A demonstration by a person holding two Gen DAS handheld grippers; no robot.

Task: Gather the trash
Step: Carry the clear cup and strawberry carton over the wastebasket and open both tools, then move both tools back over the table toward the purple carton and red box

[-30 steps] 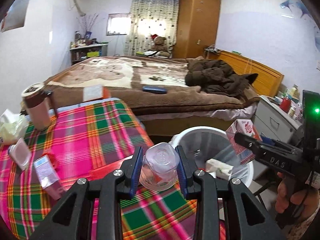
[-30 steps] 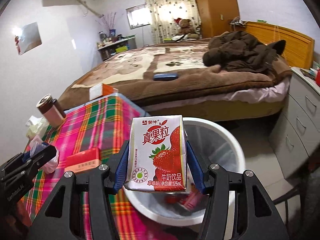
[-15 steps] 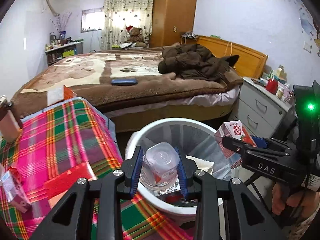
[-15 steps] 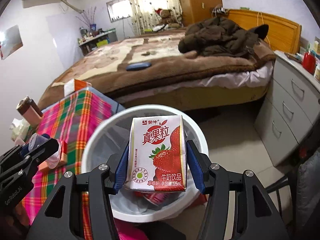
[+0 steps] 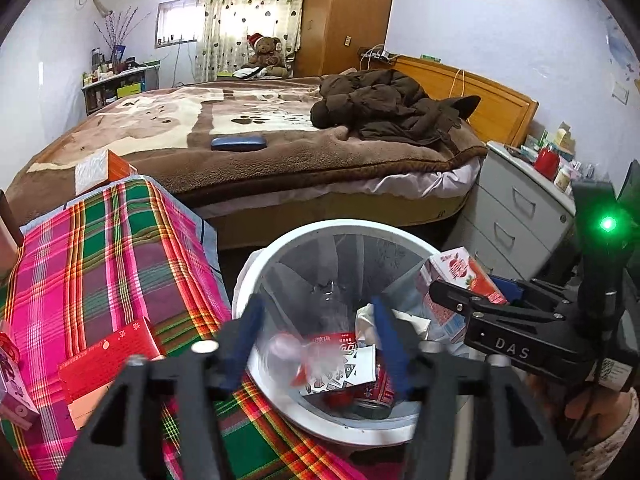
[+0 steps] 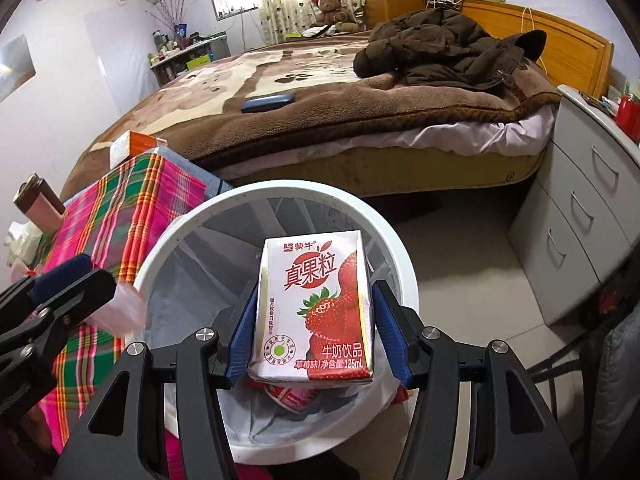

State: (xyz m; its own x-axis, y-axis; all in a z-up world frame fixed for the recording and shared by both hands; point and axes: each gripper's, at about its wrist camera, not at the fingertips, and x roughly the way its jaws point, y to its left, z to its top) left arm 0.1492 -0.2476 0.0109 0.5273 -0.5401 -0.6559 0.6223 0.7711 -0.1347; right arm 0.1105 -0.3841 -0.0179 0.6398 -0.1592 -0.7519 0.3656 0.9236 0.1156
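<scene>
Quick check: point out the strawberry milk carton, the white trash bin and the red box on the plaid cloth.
strawberry milk carton (image 6: pixel 314 308): right wrist view, printed front face.
white trash bin (image 5: pixel 362 227): left wrist view, far rim.
red box (image 5: pixel 110 354): left wrist view, top face.

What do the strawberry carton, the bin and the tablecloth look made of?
Strawberry carton: coated paperboard, glossy print, folded seams.
Bin: white plastic, probably; smooth moulded rim, thin translucent liner inside.
Tablecloth: woven fabric, matte plaid, draping over the edge.
</scene>
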